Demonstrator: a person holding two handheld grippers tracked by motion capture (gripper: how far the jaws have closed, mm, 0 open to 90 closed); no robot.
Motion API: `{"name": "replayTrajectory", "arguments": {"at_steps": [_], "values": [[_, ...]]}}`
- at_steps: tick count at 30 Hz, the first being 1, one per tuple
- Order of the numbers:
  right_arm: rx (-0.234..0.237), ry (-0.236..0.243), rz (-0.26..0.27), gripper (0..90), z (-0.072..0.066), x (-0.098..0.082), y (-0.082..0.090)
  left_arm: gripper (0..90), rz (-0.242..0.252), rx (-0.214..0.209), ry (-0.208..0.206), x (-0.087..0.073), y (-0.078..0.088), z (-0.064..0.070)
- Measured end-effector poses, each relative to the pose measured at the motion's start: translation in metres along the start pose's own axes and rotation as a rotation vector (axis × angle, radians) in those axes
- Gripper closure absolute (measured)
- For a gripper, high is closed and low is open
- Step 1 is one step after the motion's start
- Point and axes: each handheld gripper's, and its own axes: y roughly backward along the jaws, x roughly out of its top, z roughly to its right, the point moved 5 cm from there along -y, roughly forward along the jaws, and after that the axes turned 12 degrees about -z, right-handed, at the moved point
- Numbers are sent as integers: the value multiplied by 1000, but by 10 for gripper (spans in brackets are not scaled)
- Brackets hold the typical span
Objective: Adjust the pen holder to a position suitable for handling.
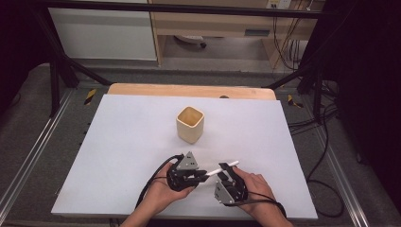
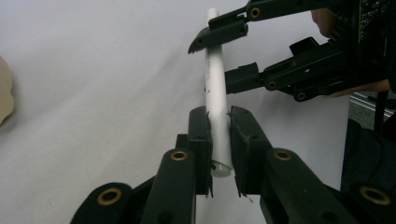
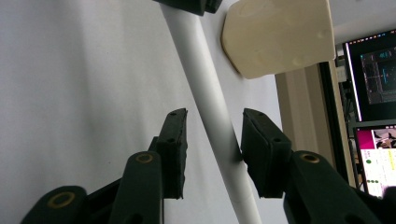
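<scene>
Seen from the left across the white worktop point(image 1: 118, 156): held in the person's left hand point(image 1: 163, 191), the left hand-held gripper point(image 1: 201, 178), jaws clamped firmly on the near end of a slim white plastic cylindrical marker pen point(image 1: 222, 169), gripped well above the surface and pointing away toward the right, probably to keep the barrel steady for a handover or a cap pull

Next, at mid-length of that same pen point(image 3: 210, 107), the right hand-held gripper point(image 1: 226, 172), jaws partly open and straddling the barrel; in the right gripper view one pad touching the pen's side, the other standing clear with a gap, so not yet a true grip. Brought in from the right, seemingly to take the far half of the pen

Farther back, near the middle of the worktop and well apart from both tools, a cream square-mouthed plastic cup point(image 1: 190, 124), upright and apparently empty; likely the place meant for the pen

Faint dark marks along the barrel point(image 2: 217, 88) in the left gripper view, too small to read; no brand legible. Text on the monitors point(image 3: 373, 130) at the right edge also unreadable
</scene>
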Motion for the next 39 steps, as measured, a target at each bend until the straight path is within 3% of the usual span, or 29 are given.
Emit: {"name": "replayTrajectory", "arguments": {"at_steps": [3,10,18,23,24,28,29,32,35,39], "values": [[-3,30,0,678,-1,0,0,793,-2,-4,-2,0,0,0],[-12,50,-1,739,-3,0,1,793,2,-20,2,0,0,0],[17,95,-10,786,-8,0,0,790,21,-29,7,1,2,-1],[29,81,-2,786,-7,0,-1,781,60,-15,13,3,4,-1],[34,65,-6,786,-7,0,0,753,71,-8,22,3,5,-2],[31,79,-18,786,-6,-3,-2,608,106,14,46,4,12,-9],[30,52,-13,786,-6,-3,-2,581,115,26,53,3,13,-11],[16,67,-26,786,-2,-6,-2,494,145,47,86,2,20,-18],[15,72,-31,786,1,-10,-3,350,161,109,108,-2,27,-24],[13,60,-35,786,1,-11,-4,273,189,157,145,-8,36,-32]]}}
